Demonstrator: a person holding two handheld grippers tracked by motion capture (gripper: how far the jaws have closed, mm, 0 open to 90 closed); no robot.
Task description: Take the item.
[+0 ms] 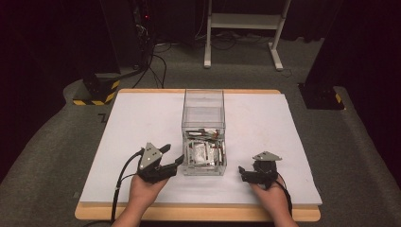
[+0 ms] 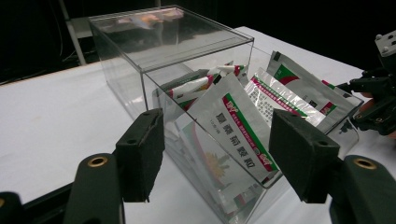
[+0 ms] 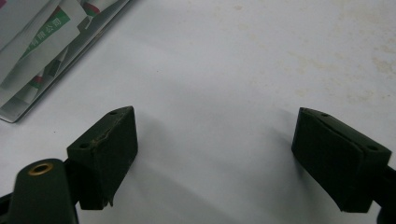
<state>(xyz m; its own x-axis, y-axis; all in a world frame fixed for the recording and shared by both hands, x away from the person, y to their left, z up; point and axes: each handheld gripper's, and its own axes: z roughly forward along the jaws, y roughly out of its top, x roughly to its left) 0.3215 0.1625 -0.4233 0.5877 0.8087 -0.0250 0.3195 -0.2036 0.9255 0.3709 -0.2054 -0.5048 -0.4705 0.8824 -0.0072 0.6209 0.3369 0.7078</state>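
The clear plastic box (image 2: pixel 187 93) just ahead of the spread, empty jaws of the left gripper (image 2: pixel 217 156) is judged light, stiff and slippery, so it is best taken across a thin side wall near the rim, while the sachets (image 2: pixel 243 128) inside are judged soft and easily creased. The box is seen as a see-through oblong with white packets printed in green and red leaning at its near end. The right gripper (image 3: pixel 215 154) is held wide open over bare white table (image 3: pixel 243 70), the box off to its left

Clear box (image 1: pixel 204 124) mid-table (image 1: pixel 142 118), sachets (image 1: pixel 203 150) inside; left gripper (image 1: pixel 174 155) left, right gripper (image 1: pixel 242 171) right.
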